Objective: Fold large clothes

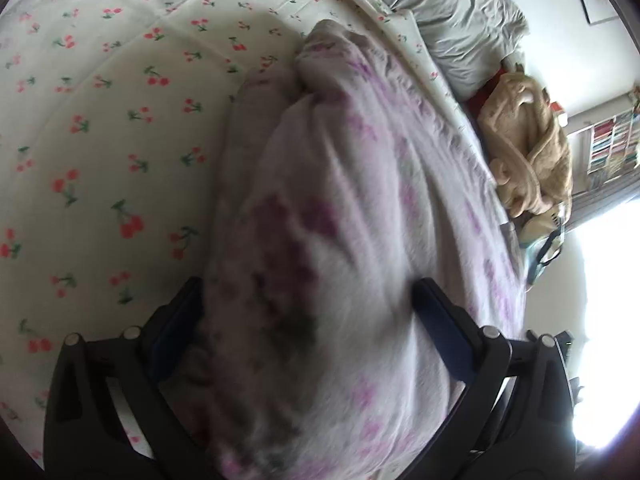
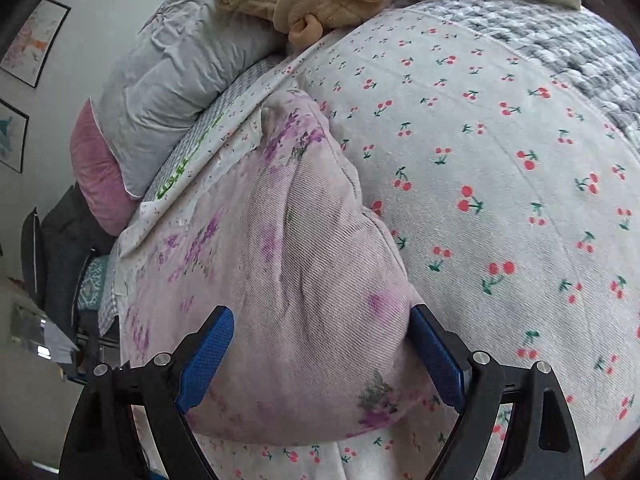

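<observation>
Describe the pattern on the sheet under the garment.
Red cherries with green stems on white bedsheet, clearest in the right wrist view.

Daylight floods in from a blown-out window [image 1: 608, 320] at the left view's right edge. The quilt [image 1: 340, 240] there is motion-blurred; the right view is sharp and evenly lit. Both show fisheye bending and dark corners.

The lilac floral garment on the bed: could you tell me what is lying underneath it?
The lilac floral garment lies on the cherry-print bedsheet, which shows on several sides of it. The bundled fabric hides whatever lies directly beneath its middle.
</observation>
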